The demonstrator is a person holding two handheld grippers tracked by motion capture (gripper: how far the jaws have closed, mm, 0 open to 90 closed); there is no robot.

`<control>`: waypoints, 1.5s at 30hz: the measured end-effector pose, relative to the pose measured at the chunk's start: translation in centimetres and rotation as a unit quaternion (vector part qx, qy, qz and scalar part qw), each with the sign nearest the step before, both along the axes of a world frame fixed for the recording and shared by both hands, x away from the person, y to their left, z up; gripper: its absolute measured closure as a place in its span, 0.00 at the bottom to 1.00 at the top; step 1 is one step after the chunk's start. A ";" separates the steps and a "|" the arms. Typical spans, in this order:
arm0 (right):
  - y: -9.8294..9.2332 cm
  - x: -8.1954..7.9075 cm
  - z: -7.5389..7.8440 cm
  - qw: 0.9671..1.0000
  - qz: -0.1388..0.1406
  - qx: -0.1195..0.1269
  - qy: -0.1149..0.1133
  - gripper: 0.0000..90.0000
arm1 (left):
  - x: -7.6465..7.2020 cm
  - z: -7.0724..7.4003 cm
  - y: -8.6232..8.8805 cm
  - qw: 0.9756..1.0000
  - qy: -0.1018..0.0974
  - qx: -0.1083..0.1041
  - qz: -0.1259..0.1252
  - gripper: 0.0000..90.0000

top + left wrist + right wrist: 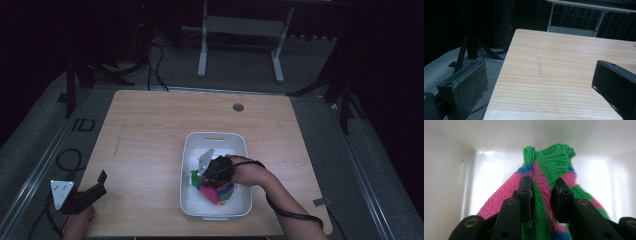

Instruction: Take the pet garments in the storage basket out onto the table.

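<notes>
Right gripper (541, 192) pinches a striped knitted cloth (549, 165) inside a white tub (190, 150); left gripper (539, 82), jaws wide apart and empty, hovers over the wooden table (150, 130).

Right gripper (212, 175) hides much of knitted piece (223, 194)

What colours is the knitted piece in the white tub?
Knitted piece: pink, green and blue stripes; clearest in the right gripper view.

No legible text or labels.
</notes>
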State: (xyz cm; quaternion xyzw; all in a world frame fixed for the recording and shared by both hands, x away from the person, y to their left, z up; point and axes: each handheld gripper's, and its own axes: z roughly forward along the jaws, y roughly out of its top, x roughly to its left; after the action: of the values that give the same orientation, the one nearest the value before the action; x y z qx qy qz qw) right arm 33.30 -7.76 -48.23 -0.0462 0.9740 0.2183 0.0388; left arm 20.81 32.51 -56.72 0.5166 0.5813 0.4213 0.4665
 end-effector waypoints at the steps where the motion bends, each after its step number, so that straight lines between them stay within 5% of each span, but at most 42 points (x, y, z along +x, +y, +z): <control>1: -0.3 0.1 0.6 1.000 -0.003 0.010 -0.001 0.79 | 0.0 0.0 0.0 1.000 0.000 0.000 0.000 0.01; 15: -3.7 0.4 8.7 0.992 -0.027 0.119 -0.031 0.79 | 0.0 0.0 0.0 1.000 0.000 0.000 0.002 0.01; 22: -4.5 0.4 11.3 0.988 -0.031 0.142 -0.051 0.79 | 0.1 0.0 0.0 1.000 -0.001 -0.002 0.002 0.01; 36: -8.4 0.9 14.2 0.980 -0.075 0.168 -0.081 0.79 | 0.0 0.0 -0.1 1.000 0.000 0.001 0.003 0.01; 45: -13.1 1.7 14.8 0.972 -0.134 0.166 -0.101 0.79 | 0.0 0.0 -0.1 1.000 0.002 0.003 0.003 0.01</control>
State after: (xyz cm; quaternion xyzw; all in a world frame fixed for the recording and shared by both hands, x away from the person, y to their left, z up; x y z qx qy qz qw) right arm 35.01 -20.85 -33.41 0.0703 0.9125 0.3642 0.1727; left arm 20.84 32.45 -56.73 0.5169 0.5829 0.4232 0.4626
